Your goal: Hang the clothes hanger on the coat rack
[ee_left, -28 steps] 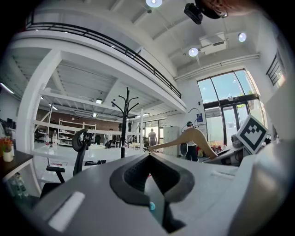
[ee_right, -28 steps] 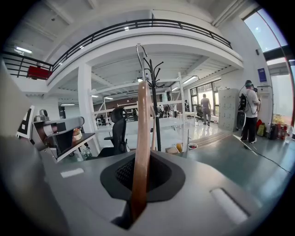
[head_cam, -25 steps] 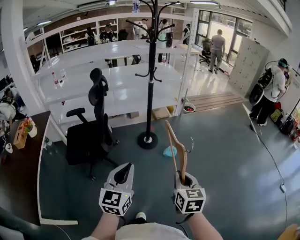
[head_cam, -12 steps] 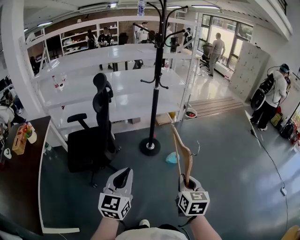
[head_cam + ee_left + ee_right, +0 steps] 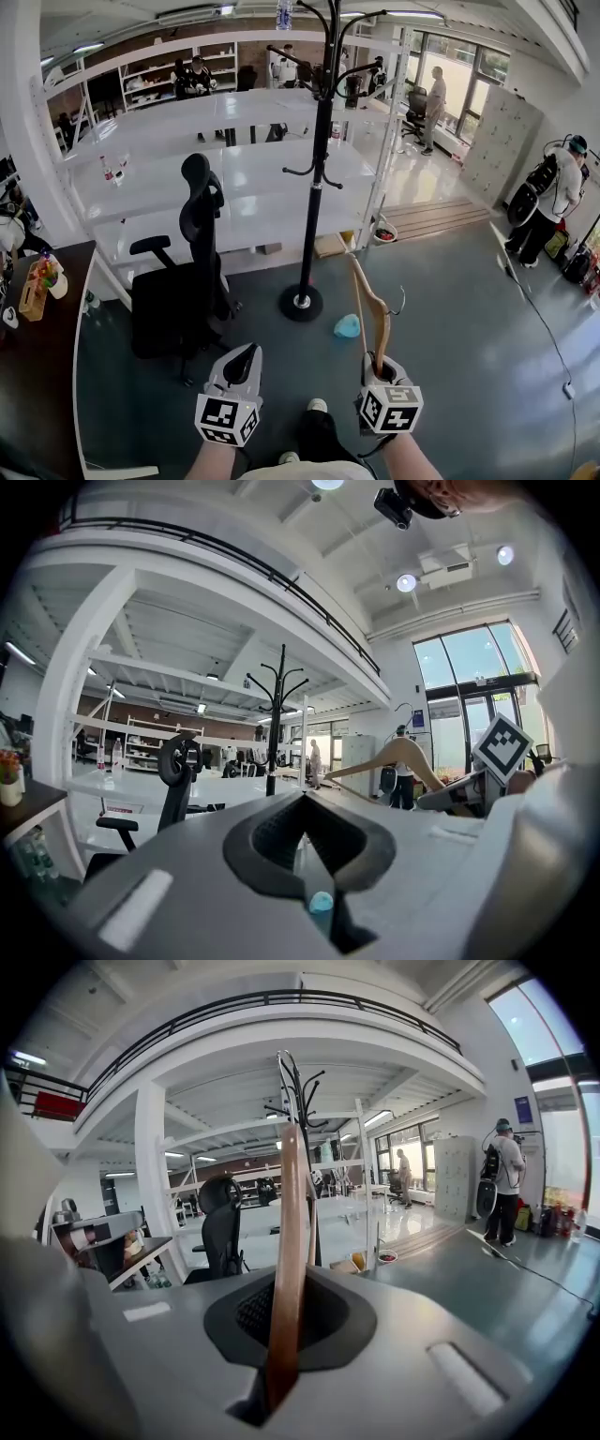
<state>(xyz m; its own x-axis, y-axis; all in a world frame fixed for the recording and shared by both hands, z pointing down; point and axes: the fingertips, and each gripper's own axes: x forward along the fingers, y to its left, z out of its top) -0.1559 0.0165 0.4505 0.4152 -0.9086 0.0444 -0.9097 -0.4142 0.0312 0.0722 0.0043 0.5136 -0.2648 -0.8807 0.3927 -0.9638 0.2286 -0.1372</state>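
1. Right gripper view: the right gripper (image 5: pixel 281 1344) is clenched on one arm of the wooden hanger (image 5: pixel 286 1260); the wood rises upright from the jaws, in line with the rack (image 5: pixel 298 1082) beyond.
2. Head view: the hanger (image 5: pixel 372 305) stands above the right gripper (image 5: pixel 380 364), its metal hook off to the right; it is well short of the rack (image 5: pixel 315 187), whose base sits on the floor past a blue thing (image 5: pixel 347 325); a chair (image 5: pixel 187 262) stands to the left.
3. The left gripper (image 5: pixel 242 364) is closed on nothing, held low beside the right.
4. Handling, as I judge it: the hanger looks light and stiff, smooth wood that could swivel in a grip at one end; holding nearer the hook would steady it; the thin hook must drop over a prong.
5. Against the earlier pictures: the rack base and the blue thing now lie nearer; a foot shows between the grippers, so the person has stepped forward; the grip on the hanger is unchanged.
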